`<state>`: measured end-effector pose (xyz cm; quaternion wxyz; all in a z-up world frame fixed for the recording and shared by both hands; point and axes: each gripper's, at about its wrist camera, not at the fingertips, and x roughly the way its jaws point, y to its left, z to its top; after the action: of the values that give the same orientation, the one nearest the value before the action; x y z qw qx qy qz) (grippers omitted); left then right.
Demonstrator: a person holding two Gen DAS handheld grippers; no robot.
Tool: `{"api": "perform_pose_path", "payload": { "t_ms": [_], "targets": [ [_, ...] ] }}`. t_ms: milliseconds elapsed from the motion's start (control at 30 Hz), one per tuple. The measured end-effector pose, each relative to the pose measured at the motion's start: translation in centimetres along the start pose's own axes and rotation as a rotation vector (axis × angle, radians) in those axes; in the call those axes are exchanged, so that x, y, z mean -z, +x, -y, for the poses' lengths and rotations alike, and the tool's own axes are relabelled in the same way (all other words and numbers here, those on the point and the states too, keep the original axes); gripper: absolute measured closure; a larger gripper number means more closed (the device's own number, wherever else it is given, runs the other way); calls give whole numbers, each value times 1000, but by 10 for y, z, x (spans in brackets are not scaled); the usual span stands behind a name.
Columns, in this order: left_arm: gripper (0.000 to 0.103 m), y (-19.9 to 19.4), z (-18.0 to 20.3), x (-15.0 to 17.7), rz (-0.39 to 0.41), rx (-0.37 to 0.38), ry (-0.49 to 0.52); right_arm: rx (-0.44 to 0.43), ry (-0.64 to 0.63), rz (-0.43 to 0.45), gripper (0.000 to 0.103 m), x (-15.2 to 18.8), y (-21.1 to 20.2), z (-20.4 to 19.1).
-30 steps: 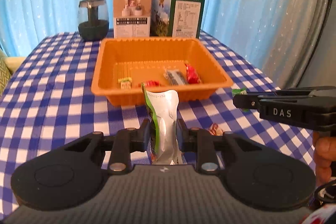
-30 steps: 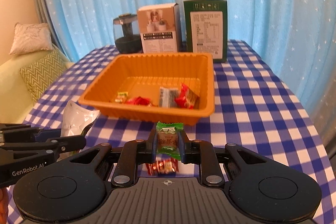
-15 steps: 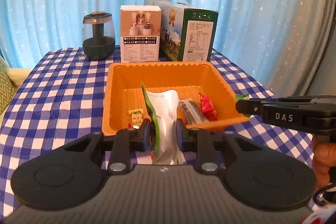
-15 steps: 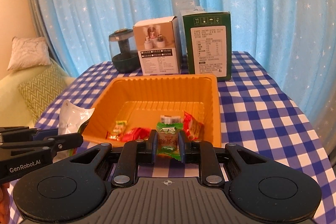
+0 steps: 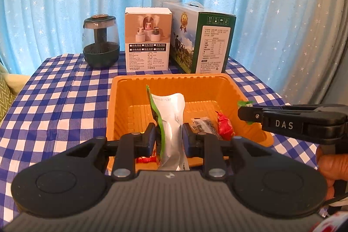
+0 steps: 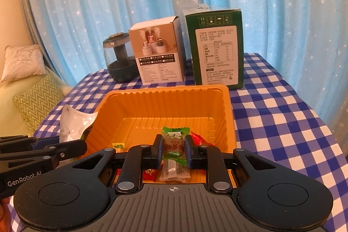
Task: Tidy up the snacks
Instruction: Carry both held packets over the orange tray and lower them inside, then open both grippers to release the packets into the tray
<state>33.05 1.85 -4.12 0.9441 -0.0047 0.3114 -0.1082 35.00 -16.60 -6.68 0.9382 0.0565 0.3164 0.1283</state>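
Observation:
An orange tray (image 5: pixel 226 88) (image 6: pixel 226 114) sits on the checked table and holds several small wrapped snacks, among them a red one (image 5: pixel 224 125) and a dark one (image 5: pixel 204 125). My left gripper (image 5: pixel 168 136) is shut on a silver and green pouch (image 5: pixel 170 121) and holds it upright over the tray's near edge; the pouch also shows in the right wrist view (image 6: pixel 72 125). My right gripper (image 6: pixel 173 150) is shut on a green-wrapped candy (image 6: pixel 175 144) over the tray's near side. Its side shows at the right of the left wrist view (image 5: pixel 289 123).
At the table's back stand a dark glass jar (image 5: pixel 101 41), a white box (image 5: pixel 148 41) and a green carton (image 5: pixel 204 42). A blue star curtain hangs behind. A sofa with cushions (image 6: pixel 32 97) stands to the left of the table.
Both grippers have moved forward and up, from in front of the tray to over its near part, each keeping its snack. The red candy on the cloth has dropped out of view.

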Motion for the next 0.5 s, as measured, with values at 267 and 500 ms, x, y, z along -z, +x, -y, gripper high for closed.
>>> {"api": "perform_pose_path", "payload": {
  "t_ms": [267, 500],
  "targets": [
    [80, 24, -14, -10, -6, -23, 1, 6, 23, -15, 82, -4, 22, 3],
    [80, 41, -21, -10, -21, -36, -16, -1, 20, -28, 82, -5, 35, 1]
  ]
}}
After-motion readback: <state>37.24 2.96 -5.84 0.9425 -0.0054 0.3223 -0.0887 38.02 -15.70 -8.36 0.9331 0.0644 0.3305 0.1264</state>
